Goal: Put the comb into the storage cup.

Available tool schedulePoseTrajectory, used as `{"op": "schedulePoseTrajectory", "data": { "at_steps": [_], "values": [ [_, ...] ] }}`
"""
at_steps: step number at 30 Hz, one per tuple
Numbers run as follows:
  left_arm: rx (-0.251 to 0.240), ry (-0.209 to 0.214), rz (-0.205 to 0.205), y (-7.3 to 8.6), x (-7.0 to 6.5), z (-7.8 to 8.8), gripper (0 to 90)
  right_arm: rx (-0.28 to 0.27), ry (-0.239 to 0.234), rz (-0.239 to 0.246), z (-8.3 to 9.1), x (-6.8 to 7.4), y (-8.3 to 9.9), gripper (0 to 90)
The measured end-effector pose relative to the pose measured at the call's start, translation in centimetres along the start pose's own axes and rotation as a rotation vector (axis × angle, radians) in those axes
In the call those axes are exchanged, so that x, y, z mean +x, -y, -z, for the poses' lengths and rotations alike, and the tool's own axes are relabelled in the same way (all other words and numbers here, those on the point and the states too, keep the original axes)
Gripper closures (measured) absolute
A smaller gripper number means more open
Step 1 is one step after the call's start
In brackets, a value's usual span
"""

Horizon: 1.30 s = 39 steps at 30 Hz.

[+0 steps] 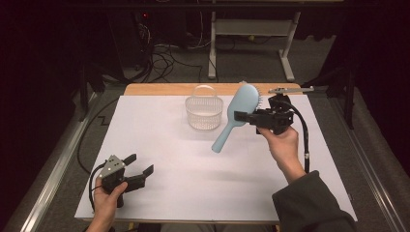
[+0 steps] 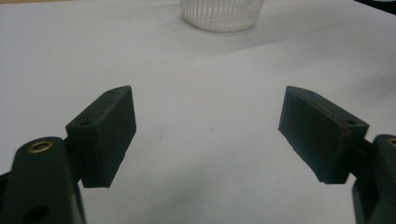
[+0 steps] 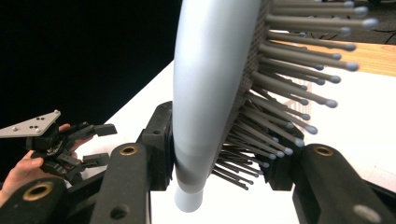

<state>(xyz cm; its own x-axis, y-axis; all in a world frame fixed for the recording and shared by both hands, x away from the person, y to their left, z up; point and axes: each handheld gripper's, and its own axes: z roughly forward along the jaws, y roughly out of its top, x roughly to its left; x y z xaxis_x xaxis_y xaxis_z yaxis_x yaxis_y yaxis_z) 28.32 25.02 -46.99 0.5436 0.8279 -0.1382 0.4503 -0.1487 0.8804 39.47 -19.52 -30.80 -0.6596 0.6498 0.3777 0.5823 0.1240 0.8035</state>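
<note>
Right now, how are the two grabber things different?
The right hand-held gripper is shut on the blue hairbrush; the left hand-held gripper is open and holds nothing. The right one is lifted above the table near the white basket; the left one sits low near the table's front edge. Both are black, each in a hand.

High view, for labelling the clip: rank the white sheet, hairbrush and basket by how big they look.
1. White sheet, far the largest.
2. Light blue hairbrush, shut in the right gripper above the table, so nearer the camera; its lead is unsure.
3. White slatted basket.
</note>
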Motion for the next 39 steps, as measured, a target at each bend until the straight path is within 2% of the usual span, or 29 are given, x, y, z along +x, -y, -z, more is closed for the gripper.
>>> {"op": "schedulePoseTrajectory", "data": {
  "at_steps": [11,20,29,35,39],
  "values": [
    [-0.001,0.001,-0.002,0.0,-0.1,0.0,19.8,0.006,0.005,0.019,-0.9,0.6,-1.5,54.4],
    [0.002,-0.011,-0.005,0.0,-0.1,-0.1,19.9,-0.002,0.012,0.028,-1.9,0.5,-2.7,54.4],
    [0.001,-0.011,-0.008,0.0,-0.1,-0.1,19.9,0.002,0.036,0.032,-2.7,0.3,-3.6,54.3],
    [0.001,-0.008,-0.016,0.0,-0.4,0.0,19.8,0.024,0.076,0.032,-3.4,0.2,-3.9,54.3],
    [-0.001,-0.01,-0.02,0.0,-0.4,0.0,19.5,0.016,0.087,0.028,-3.4,0.1,-4.3,54.3]
  ]
}}
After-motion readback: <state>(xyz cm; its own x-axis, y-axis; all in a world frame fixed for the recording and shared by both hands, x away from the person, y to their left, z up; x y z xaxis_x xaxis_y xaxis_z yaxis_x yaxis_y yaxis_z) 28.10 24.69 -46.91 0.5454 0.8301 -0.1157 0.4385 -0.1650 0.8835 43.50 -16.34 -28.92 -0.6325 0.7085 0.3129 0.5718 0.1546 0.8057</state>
